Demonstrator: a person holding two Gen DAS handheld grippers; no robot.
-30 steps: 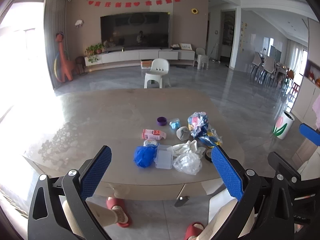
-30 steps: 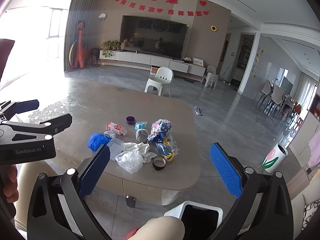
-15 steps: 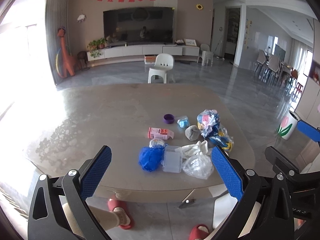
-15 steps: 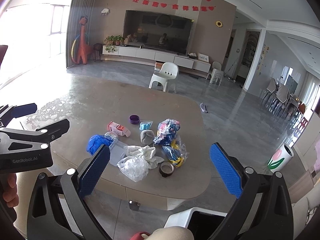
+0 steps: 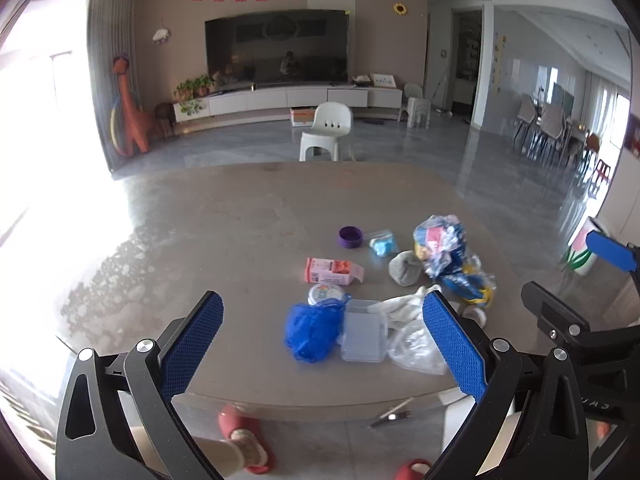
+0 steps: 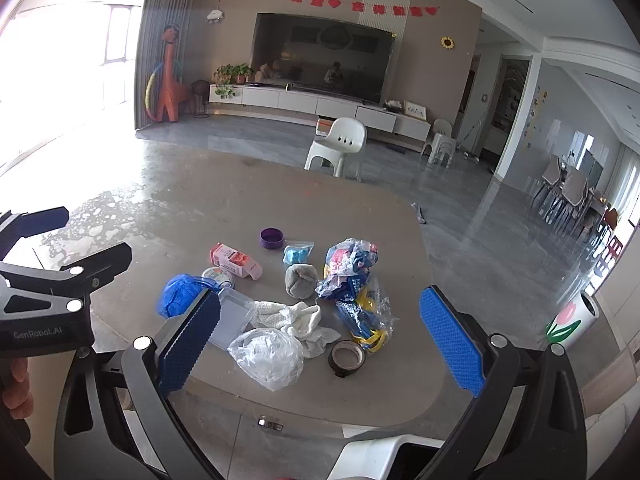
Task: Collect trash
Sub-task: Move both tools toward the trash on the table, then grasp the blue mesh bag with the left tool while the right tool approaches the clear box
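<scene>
We've got both the left gripper (image 5: 322, 344) and right gripper (image 6: 320, 338) spread wide and empty over the near bench (image 6: 168, 216) edge, and the crumpled clear plastic bag (image 6: 267, 356) there looks feather-light, squishy and slippery, so we'd pinch its bunched-up top.

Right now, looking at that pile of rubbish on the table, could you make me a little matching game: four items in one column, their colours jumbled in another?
Things:
1. small round cup
2. carton lying on its side
3. roll of tape
4. crumpled cloth

Colours:
A. white
B. pink
C. purple
D. dark brown

Pairs: 1-C, 2-B, 3-D, 4-A
</scene>
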